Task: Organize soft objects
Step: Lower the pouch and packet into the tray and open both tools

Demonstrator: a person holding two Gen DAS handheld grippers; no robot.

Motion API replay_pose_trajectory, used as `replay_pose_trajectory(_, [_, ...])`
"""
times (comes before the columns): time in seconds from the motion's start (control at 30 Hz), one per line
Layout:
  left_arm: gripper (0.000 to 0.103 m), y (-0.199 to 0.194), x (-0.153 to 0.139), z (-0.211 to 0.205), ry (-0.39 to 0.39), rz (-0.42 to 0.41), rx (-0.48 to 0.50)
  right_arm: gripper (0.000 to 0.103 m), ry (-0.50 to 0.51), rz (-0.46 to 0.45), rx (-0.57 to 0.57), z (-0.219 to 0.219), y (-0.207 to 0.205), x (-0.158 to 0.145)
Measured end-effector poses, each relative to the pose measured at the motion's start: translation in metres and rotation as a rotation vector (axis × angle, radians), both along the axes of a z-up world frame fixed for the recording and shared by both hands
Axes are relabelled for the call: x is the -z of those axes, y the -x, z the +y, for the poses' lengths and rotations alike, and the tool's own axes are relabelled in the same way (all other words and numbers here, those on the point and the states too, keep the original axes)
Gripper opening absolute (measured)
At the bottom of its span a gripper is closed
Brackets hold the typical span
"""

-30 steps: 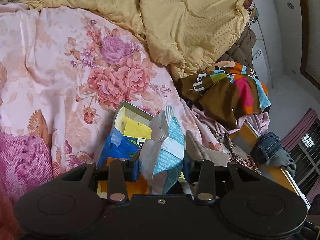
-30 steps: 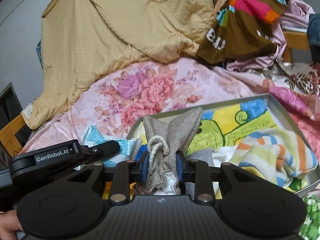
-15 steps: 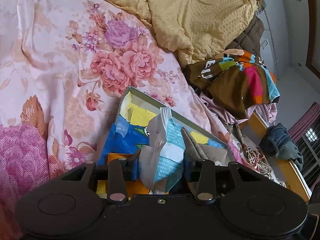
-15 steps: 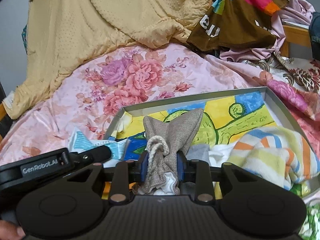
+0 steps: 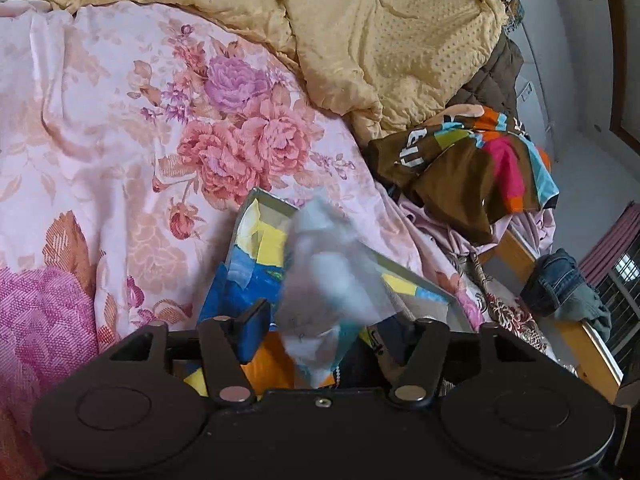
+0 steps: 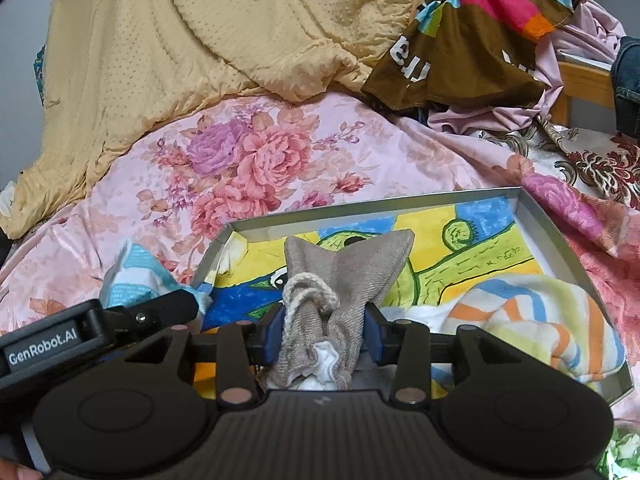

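A shallow grey box point(image 6: 400, 199) with a bright cartoon lining lies on the floral bed sheet; its corner shows in the left wrist view point(image 5: 272, 200). My left gripper point(image 5: 320, 330) is open, its jaws spread wide, and a blue-and-white cloth point(image 5: 332, 276) sits blurred between them, over the box's left end. The same cloth shows in the right wrist view point(image 6: 138, 276) at the box's left corner. My right gripper point(image 6: 320, 330) is shut on a beige drawstring pouch point(image 6: 344, 268) above the box. A striped towel point(image 6: 536, 320) lies in the box's right part.
A yellow quilt point(image 6: 208, 28) is heaped at the back of the bed. A brown multicoloured garment point(image 6: 472, 36) and pinkish cloth point(image 6: 576, 52) lie at the right. Jeans point(image 5: 560, 280) hang on the wooden bed rail point(image 5: 572, 332).
My left gripper has opened and let go of the blue-and-white cloth, which now is blurred in motion. The right gripper stays shut on the pouch and has moved slightly closer over the box.
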State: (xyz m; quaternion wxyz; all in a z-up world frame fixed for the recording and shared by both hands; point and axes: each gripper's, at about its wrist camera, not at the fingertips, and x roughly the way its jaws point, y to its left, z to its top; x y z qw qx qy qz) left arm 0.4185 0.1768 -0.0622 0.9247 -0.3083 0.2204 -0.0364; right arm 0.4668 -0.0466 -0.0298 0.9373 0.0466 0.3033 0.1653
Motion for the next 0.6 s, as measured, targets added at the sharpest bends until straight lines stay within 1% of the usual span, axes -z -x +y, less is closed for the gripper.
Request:
replay_pose_trajectory(0.1, [0.069,0.002,-0.003,-0.003,-0.025,-0.012,0.001,0.052,0.003,-0.008,0.002,-0.003,0.001,-0.002])
replay_pose_trajectory(0.23, [0.073,0.004,-0.005,-0.005,-0.027,-0.024,0.008,0.055,0.004,-0.023,0.013,-0.008,0.003,-0.005])
replay_pose_trajectory(0.3, [0.077,0.004,-0.008,-0.008,-0.040,-0.036,0.012,0.056,0.003,-0.032,0.024,-0.012,0.002,-0.006])
replay_pose_trajectory(0.43, [0.083,0.006,-0.011,-0.013,-0.063,-0.050,0.021,0.061,-0.009,-0.042,0.044,-0.022,0.002,-0.008])
replay_pose_trajectory(0.6, [0.085,0.008,-0.017,-0.024,-0.139,-0.070,0.043,0.065,-0.019,-0.050,0.055,-0.030,0.004,-0.011])
